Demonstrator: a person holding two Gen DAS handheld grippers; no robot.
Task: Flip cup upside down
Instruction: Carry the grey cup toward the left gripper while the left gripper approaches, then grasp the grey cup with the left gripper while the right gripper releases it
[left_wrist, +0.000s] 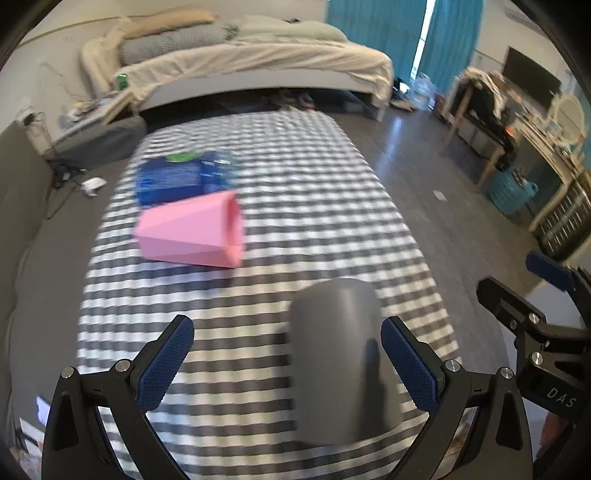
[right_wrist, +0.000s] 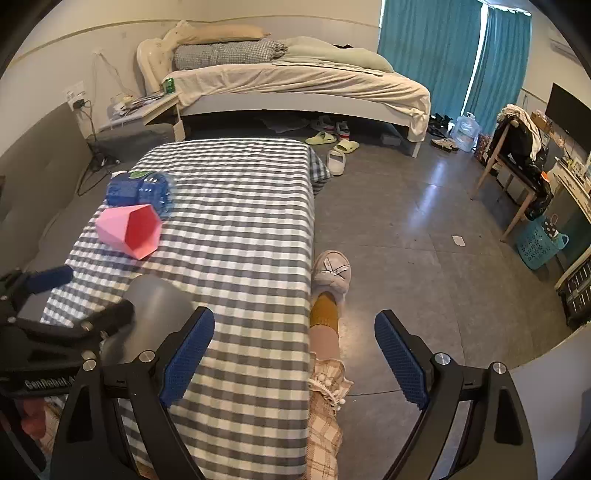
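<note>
A grey cup (left_wrist: 340, 354) stands base-up on the checked tablecloth (left_wrist: 295, 177), between the fingers of my left gripper (left_wrist: 288, 365) and nearer its right finger. The left gripper is open and not touching it. The cup also shows in the right wrist view (right_wrist: 155, 314), with the left gripper's finger (right_wrist: 107, 317) in front of it. My right gripper (right_wrist: 295, 354) is open and empty, held over the table's right edge and the floor. A pink faceted cup (left_wrist: 192, 232) lies on its side further back; it shows in the right wrist view too (right_wrist: 133, 230).
A blue plastic bottle and blue pack (left_wrist: 181, 177) lie behind the pink cup. The person's leg and slipper (right_wrist: 330, 273) are right of the table. A bed (right_wrist: 295, 85), slippers, a chair with clothes (right_wrist: 517, 147) and a teal basket (right_wrist: 539, 243) stand around the floor.
</note>
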